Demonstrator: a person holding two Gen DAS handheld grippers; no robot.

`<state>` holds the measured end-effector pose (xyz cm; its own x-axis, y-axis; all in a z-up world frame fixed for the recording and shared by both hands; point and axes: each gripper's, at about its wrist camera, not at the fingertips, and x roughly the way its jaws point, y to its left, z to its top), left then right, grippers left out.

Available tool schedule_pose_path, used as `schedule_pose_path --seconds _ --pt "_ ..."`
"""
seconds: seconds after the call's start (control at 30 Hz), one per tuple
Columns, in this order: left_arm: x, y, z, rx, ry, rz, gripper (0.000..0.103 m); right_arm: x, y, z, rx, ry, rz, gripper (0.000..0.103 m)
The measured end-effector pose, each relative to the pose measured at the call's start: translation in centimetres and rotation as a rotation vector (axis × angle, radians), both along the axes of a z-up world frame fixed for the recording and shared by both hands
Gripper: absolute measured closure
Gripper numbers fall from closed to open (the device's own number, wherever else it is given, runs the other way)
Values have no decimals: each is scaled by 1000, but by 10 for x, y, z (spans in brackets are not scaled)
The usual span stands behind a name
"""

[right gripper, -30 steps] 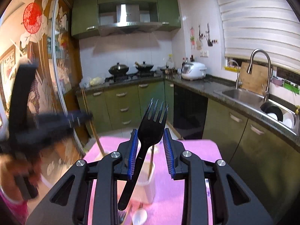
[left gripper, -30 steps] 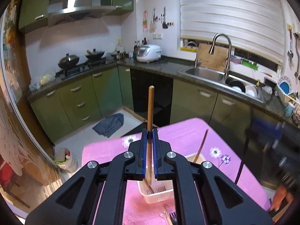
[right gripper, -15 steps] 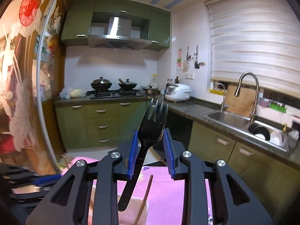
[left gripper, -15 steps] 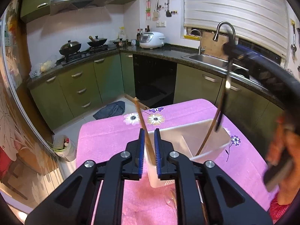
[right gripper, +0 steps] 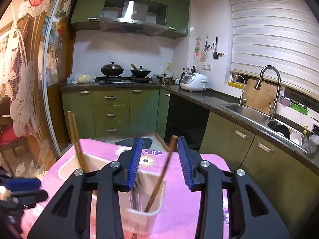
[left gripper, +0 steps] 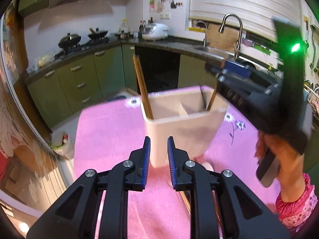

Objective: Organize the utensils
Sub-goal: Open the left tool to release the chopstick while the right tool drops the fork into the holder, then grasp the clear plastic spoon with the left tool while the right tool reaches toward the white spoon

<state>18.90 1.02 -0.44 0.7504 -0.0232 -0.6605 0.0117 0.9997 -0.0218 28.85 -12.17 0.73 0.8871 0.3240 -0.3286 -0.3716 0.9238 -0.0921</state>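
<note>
Both tongs parted and empty: left tongs [left gripper: 157,155] just before cream plastic divided utensil holder [left gripper: 185,131]; right tongs [right gripper: 159,163] directly above it. Brown wooden chopsticks [left gripper: 142,87] lean upright inside, on pink counter [left gripper: 111,139].

One white utensil holder [left gripper: 185,127] sits ahead of the left jaws, holding two wooden chopsticks [left gripper: 142,87] on one side; one wooden stick [right gripper: 160,176] and one dark fork [right gripper: 136,196] stand between the right jaws.
</note>
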Motion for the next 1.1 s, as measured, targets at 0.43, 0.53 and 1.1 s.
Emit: schedule_pose_path --seconds 0.43,0.53,1.1 --pt "-13 -32 -97 -68 207 33 85 -90 -97 -40 68 140 -27 65" --pt "-7 -40 -113 -86 233 41 85 -96 -118 -56 86 182 -46 65" --pt "45 -39 -135 -116 273 117 82 -94 -135 -82 109 297 -17 61"
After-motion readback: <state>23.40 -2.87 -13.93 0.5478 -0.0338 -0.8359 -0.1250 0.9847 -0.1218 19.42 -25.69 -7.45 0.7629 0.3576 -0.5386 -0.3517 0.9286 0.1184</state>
